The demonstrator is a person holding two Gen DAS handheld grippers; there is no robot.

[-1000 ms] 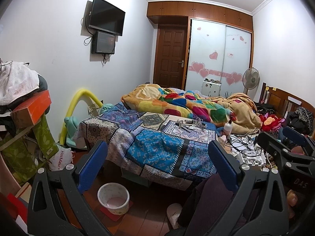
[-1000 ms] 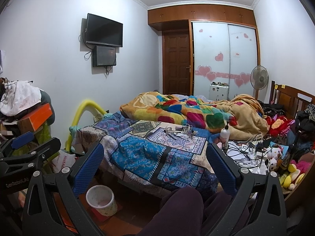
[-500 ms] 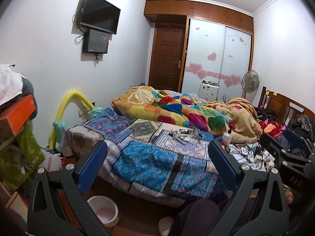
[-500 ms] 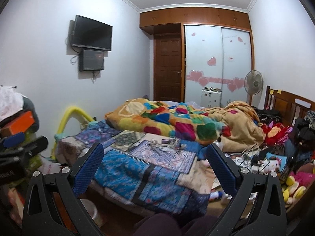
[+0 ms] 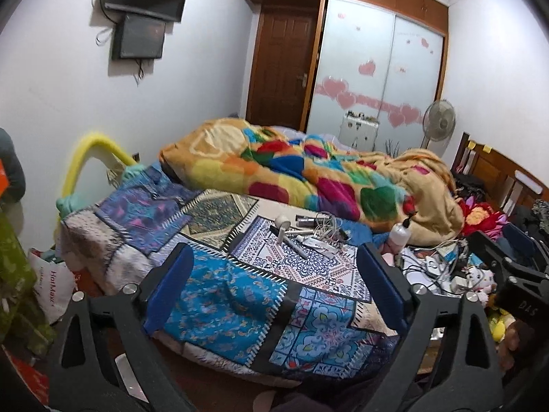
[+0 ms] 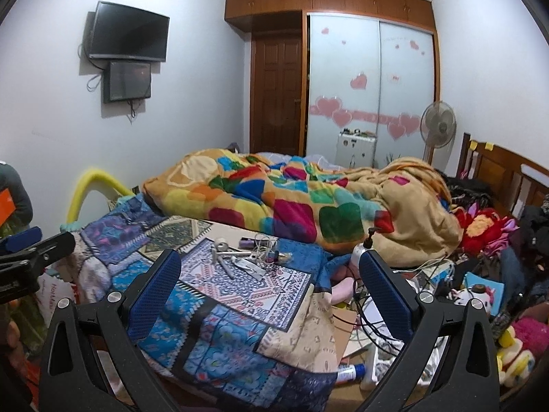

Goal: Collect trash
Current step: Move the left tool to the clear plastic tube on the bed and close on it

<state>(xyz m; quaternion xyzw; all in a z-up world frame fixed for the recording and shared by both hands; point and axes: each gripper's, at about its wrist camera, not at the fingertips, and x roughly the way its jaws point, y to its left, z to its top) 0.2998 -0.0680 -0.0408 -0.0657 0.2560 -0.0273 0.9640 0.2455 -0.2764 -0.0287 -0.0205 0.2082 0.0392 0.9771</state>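
Small items [image 5: 308, 231] lie scattered on the patchwork quilt [image 5: 212, 295] of a bed: a white round piece, pens, tubes and tangled white cords. They also show in the right wrist view as a loose pile [image 6: 247, 254]. A white pump bottle [image 5: 399, 233] stands at the quilt's right edge. My left gripper [image 5: 274, 250] hovers over the near end of the bed, its jaws wide and closing with nothing between them. My right gripper [image 6: 269, 257] is open and empty, short of the pile.
A crumpled colourful blanket [image 6: 291, 199] fills the far half of the bed. Cables and a power strip [image 6: 394, 309], a tube [image 6: 350, 372] and plush toys [image 6: 480, 226] crowd the right side. A white bag [image 5: 51, 285] and a yellow foam arch [image 5: 92, 147] are on the left.
Both grippers have come forward towards the bed, which now looks larger. The bucket on the floor has dropped out of view. The left jaws stand slightly narrower.
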